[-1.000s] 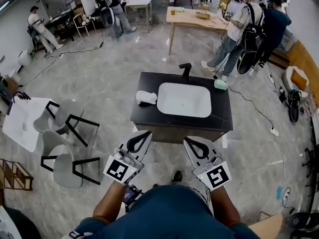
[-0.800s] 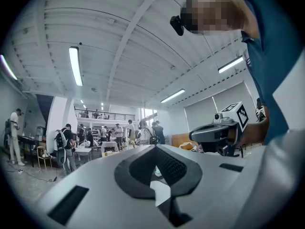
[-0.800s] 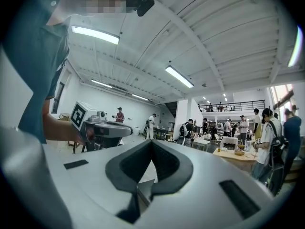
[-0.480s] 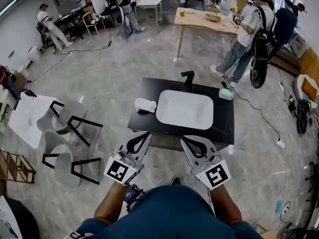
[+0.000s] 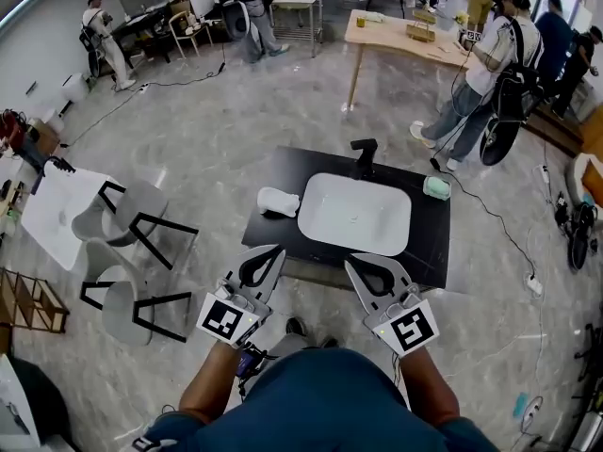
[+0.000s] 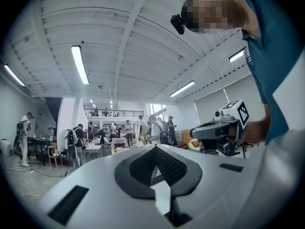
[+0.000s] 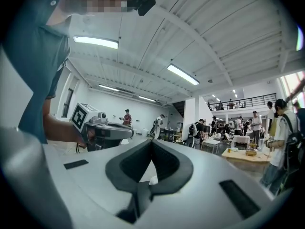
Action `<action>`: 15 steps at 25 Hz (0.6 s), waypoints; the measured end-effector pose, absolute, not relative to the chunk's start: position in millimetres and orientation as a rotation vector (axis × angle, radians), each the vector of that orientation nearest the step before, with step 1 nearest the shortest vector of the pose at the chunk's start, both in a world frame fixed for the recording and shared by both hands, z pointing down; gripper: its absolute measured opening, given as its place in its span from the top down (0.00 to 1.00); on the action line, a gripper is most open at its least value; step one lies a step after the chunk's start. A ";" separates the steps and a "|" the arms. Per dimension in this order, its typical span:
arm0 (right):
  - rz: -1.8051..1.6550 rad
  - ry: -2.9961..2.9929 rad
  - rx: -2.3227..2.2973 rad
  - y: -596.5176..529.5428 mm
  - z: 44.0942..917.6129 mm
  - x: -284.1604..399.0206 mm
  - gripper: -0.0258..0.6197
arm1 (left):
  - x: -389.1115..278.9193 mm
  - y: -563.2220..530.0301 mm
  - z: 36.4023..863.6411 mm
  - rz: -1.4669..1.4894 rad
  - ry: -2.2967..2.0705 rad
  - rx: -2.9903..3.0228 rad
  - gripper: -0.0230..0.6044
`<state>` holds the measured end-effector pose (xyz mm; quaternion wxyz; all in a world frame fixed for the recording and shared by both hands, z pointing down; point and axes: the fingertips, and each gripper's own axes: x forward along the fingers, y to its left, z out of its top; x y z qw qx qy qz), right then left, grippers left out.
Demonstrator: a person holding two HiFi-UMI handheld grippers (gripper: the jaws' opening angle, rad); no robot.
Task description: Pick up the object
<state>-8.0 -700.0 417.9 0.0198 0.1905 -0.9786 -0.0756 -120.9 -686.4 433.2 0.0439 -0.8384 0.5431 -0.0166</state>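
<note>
Carry posture, short of the tabletop [image 5: 429, 245].
Left gripper [image 5: 271, 255] and right gripper [image 5: 358, 267]: jaws closed, empty, held level. White object [image 5: 277, 201] beside sink [image 5: 355, 215] is the likely target.

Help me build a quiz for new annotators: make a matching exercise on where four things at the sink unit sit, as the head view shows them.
Things
1. faucet
2. white bundle
3. green item
4. basin

Places
A. on the counter, left of the basin
B. near the counter's far right corner
C. set into the middle of the counter
D. at the far edge, behind the basin

Pairs: 1-D, 2-A, 3-B, 4-C
</note>
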 end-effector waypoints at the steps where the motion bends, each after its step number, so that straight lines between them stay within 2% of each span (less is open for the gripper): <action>1: -0.239 -3.035 0.595 -705.0 417.8 -11.8 0.94 | -124.4 -691.7 433.9 -0.050 1.658 -2.568 0.96; 15: -0.280 -2.969 0.745 -757.6 412.6 -69.6 0.94 | -178.1 -756.7 437.6 0.020 1.534 -2.661 0.96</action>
